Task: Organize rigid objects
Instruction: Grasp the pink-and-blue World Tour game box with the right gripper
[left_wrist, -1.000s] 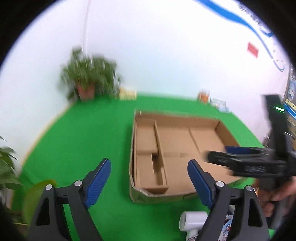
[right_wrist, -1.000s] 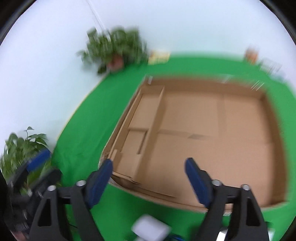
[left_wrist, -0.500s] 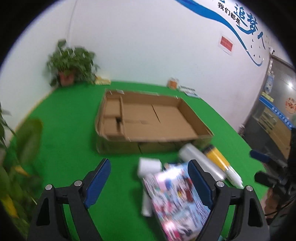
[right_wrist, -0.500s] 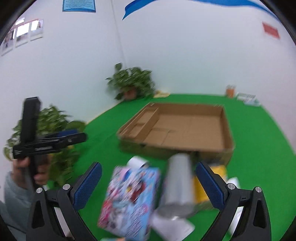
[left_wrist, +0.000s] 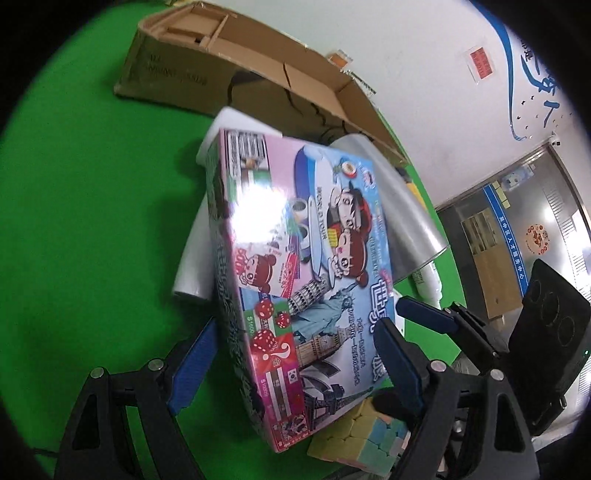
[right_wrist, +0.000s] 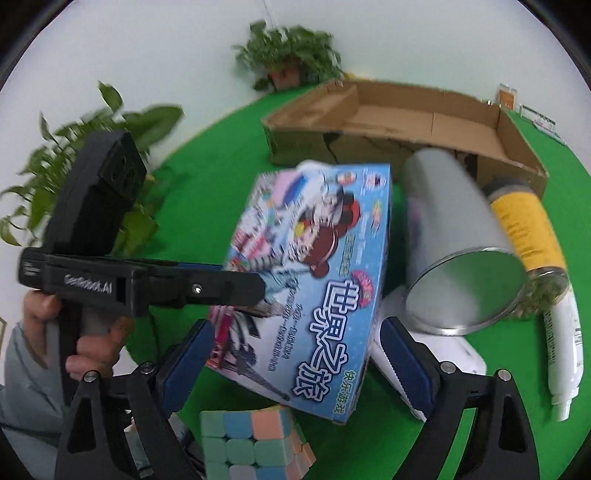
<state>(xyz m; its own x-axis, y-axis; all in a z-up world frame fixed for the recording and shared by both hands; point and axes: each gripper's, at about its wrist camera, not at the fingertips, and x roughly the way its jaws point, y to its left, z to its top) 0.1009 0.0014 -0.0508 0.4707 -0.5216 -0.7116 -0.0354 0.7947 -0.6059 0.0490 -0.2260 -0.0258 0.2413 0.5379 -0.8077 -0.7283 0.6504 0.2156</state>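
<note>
A colourful board game box (left_wrist: 295, 240) (right_wrist: 317, 258) lies tilted on a pile of objects on the green table. My left gripper (left_wrist: 295, 326) straddles its near end, jaws wide, pads beside its two long sides. My right gripper (right_wrist: 295, 325) straddles the same box from the other side; its jaws are closing with the box between them and a small gap shows at the right pad (right_wrist: 399, 362). A pastel puzzle cube (right_wrist: 255, 446) (left_wrist: 362, 439) sits under the box's near corner. A cardboard tray (right_wrist: 406, 122) (left_wrist: 258, 74) with dividers stands behind.
A silver tin (right_wrist: 454, 236), a yellow-labelled jar (right_wrist: 524, 221) and a white tube (right_wrist: 565, 350) lie right of the box. A white roll (left_wrist: 199, 251) lies under it. Potted plants (right_wrist: 288, 55) (right_wrist: 74, 155) stand at the table's far and left edges.
Both grippers have dropped from above the cardboard tray down onto the pile. The board game box now fills the space between each pair of fingers.
</note>
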